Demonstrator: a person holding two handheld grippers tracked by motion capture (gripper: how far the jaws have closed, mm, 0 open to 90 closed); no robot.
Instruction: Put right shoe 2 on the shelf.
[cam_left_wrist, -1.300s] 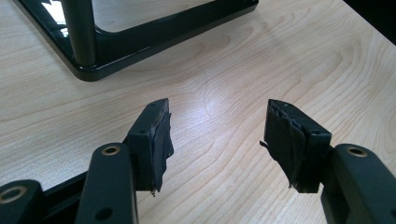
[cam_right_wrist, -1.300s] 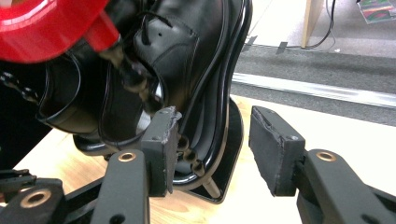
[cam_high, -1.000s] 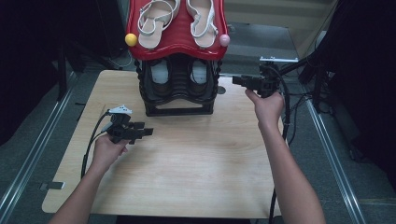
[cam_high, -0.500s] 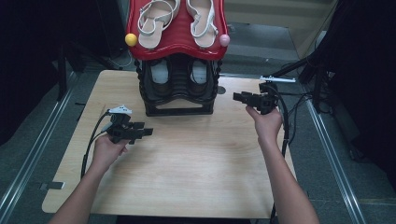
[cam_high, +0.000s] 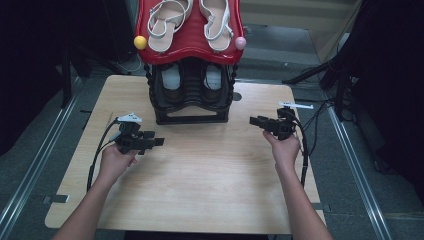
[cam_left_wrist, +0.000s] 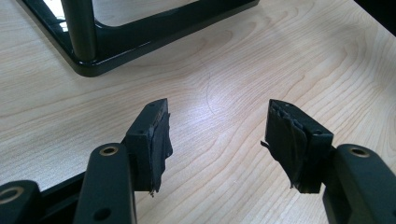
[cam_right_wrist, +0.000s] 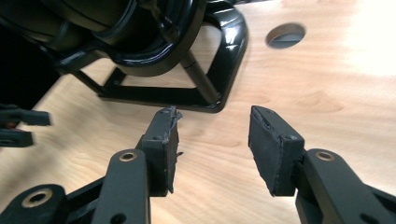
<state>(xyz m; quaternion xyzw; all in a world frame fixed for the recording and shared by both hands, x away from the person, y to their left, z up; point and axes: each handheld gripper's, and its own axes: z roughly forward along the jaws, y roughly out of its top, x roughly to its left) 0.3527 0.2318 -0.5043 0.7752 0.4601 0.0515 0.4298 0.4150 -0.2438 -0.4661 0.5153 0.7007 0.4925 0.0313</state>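
On the tabletop (cam_high: 200, 170), left to right:

Left gripper (cam_high: 159, 142): held in the left hand (cam_high: 116, 161); jaws apart, nothing between them, bare wood beneath. Ahead of the jaws and to their left in the left gripper view, the black base of the shoe rack (cam_left_wrist: 140, 37).

Shoe rack (cam_high: 191, 95): black frame, red top tier bearing a pair of white sandals (cam_high: 192, 22); stands between and beyond both grippers, touched by neither.

Right gripper (cam_high: 253, 120): held in the right hand (cam_high: 285, 150); jaws apart, empty, pointing toward the rack's base corner (cam_right_wrist: 219, 88) just ahead of them.
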